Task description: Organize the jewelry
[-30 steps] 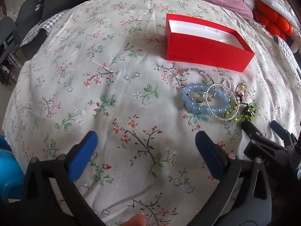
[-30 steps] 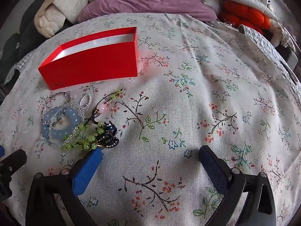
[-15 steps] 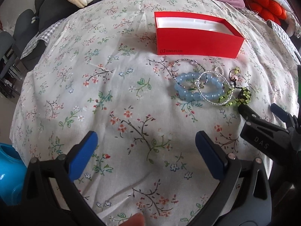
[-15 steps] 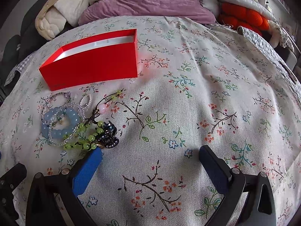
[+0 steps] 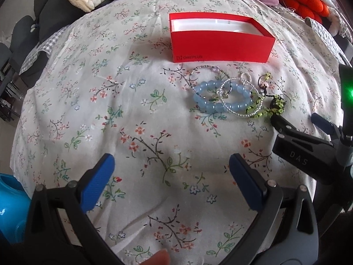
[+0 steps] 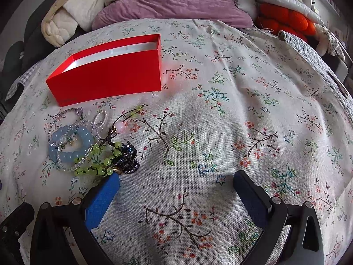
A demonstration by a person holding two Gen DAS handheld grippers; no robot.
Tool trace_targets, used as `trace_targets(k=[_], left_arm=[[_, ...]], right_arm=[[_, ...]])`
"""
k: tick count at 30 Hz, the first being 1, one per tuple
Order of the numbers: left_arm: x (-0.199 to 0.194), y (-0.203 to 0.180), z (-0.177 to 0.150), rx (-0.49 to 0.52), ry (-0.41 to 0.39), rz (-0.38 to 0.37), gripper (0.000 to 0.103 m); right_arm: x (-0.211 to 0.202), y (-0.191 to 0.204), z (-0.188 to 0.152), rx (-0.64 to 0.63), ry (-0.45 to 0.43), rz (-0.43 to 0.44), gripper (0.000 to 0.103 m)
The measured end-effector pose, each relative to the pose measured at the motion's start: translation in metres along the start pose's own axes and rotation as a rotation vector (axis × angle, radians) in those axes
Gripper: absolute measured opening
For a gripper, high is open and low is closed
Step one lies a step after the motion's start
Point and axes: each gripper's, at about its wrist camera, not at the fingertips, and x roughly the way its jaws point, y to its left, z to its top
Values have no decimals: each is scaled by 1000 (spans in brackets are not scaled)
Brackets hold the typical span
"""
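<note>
Both claws spread, holding nothing: left claw (image 5: 171,174) and right claw (image 6: 176,187) hover over the floral bedspread (image 6: 242,110). At 10 o'clock of the right claw lies the tangled bracelet pile (image 6: 88,145); beyond it, the open red box (image 6: 108,81).

I count one red box (image 5: 220,44), open-topped, in the upper middle of my left view. Below it lie one blue bead bracelet (image 5: 220,99), one green bead strand (image 6: 97,161) and one dark hair claw (image 6: 126,159); the thin clear-bead loops overlap too much to count.

Red box (image 6: 106,79): floor hidden behind near wall in right view. Dark hair clip (image 6: 126,160): partly under green beads (image 6: 97,163). Blue tub (image 5: 11,207): cut off at edge.
</note>
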Motion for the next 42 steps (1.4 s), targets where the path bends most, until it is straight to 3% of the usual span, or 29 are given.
trace_targets(k=[24, 29, 33, 42], left_arm=[[21, 17, 8, -51, 41, -2, 103], [26, 30, 20, -58, 64, -55, 103], [25, 34, 28, -25, 58, -40, 103], [5, 32, 29, -10, 33, -42, 103]], right_arm=[[0, 2, 1, -7, 10, -3, 103], [-10, 9, 2, -97, 34, 29, 103], [-22, 16, 6, -173, 41, 32, 103], [-53, 27, 18, -202, 83, 37, 103]])
